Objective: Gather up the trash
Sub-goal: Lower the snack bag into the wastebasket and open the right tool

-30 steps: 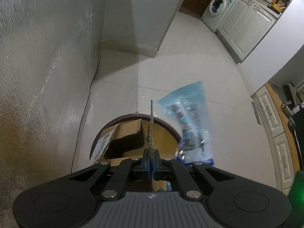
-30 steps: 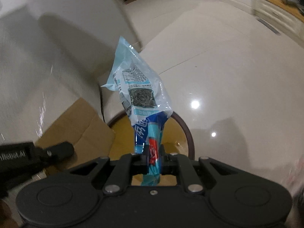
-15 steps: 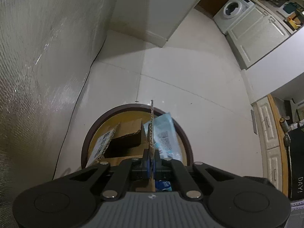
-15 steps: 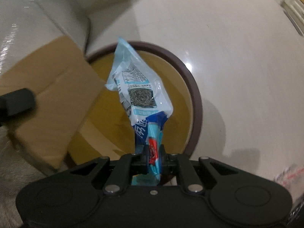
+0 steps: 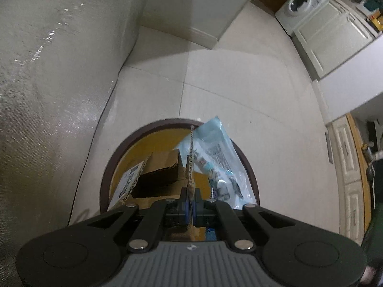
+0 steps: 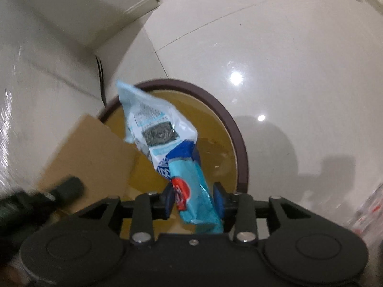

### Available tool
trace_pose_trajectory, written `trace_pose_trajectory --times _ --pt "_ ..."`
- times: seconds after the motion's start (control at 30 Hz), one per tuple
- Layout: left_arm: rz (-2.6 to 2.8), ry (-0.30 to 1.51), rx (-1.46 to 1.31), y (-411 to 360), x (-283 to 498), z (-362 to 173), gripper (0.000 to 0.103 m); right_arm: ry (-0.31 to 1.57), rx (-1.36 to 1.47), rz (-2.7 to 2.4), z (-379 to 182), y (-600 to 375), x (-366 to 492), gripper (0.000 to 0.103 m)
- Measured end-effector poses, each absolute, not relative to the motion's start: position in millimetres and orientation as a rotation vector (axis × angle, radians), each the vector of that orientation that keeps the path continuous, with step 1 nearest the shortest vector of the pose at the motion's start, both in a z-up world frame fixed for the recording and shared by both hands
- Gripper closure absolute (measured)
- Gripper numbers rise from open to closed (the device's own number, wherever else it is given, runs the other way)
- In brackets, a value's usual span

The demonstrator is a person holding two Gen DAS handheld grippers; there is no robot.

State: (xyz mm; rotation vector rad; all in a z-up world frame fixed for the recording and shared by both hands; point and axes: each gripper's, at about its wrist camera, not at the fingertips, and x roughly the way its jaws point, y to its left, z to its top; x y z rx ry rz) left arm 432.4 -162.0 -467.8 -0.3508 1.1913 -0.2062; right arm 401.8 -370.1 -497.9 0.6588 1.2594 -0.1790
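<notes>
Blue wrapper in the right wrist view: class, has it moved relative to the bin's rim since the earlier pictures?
Yes. The blue wrapper now hangs over the bin opening; the right gripper jaws have just been opening, wrapper loose between them.

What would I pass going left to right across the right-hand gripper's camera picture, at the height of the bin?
Wall → cardboard box → blue plastic packet, loose between the right gripper jaws, which have just been opening → bin rim → tiled floor.
</notes>
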Motion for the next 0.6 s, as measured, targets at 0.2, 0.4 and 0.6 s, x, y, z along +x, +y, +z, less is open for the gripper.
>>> trace_pose_trajectory --times 0.2,0.4,0.6 --pt "-0.211 1.244 -0.319 -167 432 -479 0.092 1.246 0.702 -0.192 -491 -377 397 0.058" --pt "-0.199 1.267 -0.277 -169 432 -482 0.086 1.242 0.689 -0.195 -484 -375 398 0.056" --pt "-0.188 1.285 -0.228 -171 434 -484 0.086 1.272 0.653 -0.197 -488 -376 399 0.057"
